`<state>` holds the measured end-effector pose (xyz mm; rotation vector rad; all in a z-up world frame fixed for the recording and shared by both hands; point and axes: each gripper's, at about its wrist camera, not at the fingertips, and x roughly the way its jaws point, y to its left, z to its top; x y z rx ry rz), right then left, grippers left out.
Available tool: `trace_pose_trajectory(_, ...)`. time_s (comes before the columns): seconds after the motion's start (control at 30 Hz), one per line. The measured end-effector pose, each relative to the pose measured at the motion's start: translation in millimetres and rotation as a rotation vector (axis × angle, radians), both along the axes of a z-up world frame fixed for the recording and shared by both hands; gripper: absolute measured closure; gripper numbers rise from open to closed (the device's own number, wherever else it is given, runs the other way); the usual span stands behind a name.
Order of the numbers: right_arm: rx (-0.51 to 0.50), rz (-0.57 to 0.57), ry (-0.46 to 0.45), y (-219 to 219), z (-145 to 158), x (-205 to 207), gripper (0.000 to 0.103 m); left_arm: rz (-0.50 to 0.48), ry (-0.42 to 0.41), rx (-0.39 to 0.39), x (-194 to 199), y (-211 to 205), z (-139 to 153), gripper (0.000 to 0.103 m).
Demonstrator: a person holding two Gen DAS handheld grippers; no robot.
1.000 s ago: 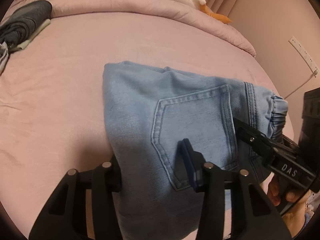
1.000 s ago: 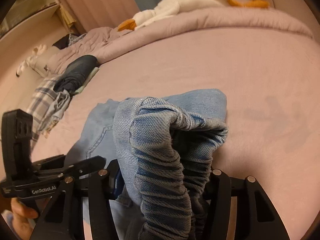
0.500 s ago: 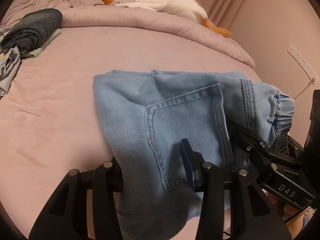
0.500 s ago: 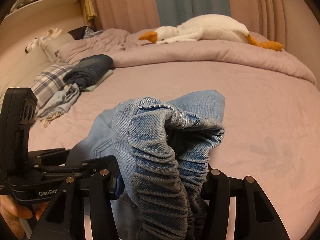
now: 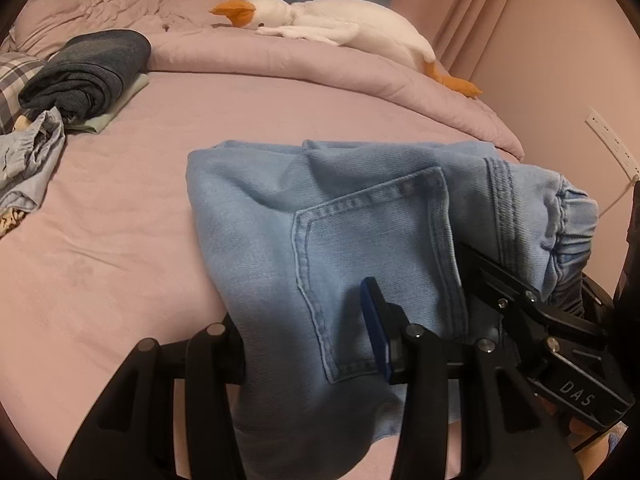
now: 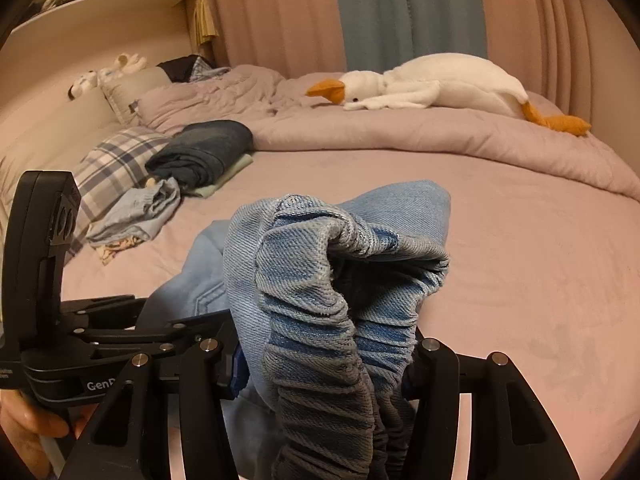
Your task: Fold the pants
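Light blue denim pants [image 5: 328, 232] hang folded between both grippers, back pocket facing the left wrist camera, their far fold resting on the pink bed. My left gripper [image 5: 308, 344] is shut on the pants near the pocket. My right gripper [image 6: 324, 356] is shut on the bunched elastic waistband [image 6: 320, 320], which fills the middle of the right wrist view. The right gripper also shows in the left wrist view [image 5: 532, 320], and the left gripper in the right wrist view [image 6: 132, 332].
The pink bed sheet [image 5: 120, 216] spreads ahead. A rolled dark garment [image 5: 88, 68], a pale blue garment [image 5: 28, 160] and plaid cloth [image 6: 116, 164] lie at the left. A white goose plush [image 5: 336, 24] lies on the duvet at the back. A wall [image 5: 560, 60] stands at the right.
Both grippers have lifted and tilted up with the pants in them, so more of the room, curtains and goose plush shows. The grips have not changed.
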<state>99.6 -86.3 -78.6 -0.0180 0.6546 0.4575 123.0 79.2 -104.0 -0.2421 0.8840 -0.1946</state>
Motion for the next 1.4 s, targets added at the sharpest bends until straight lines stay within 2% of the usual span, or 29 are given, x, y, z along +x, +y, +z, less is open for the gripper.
trace_pose_trajectory(0.47, 0.020, 0.029, 0.000, 27, 5, 36, 0.047, 0.029, -0.003, 0.032, 42, 25, 4, 0.059)
trace_pose_trajectory(0.8, 0.037, 0.020, 0.013, 33, 1, 65, 0.047, 0.034, 0.006, 0.050, 76, 30, -4, 0.059)
trace_pose_trajectory(1.4, 0.067, -0.011, 0.135, 32, -31, 112, 0.047, 0.026, 0.085, 0.072, 112, 31, -36, 0.057)
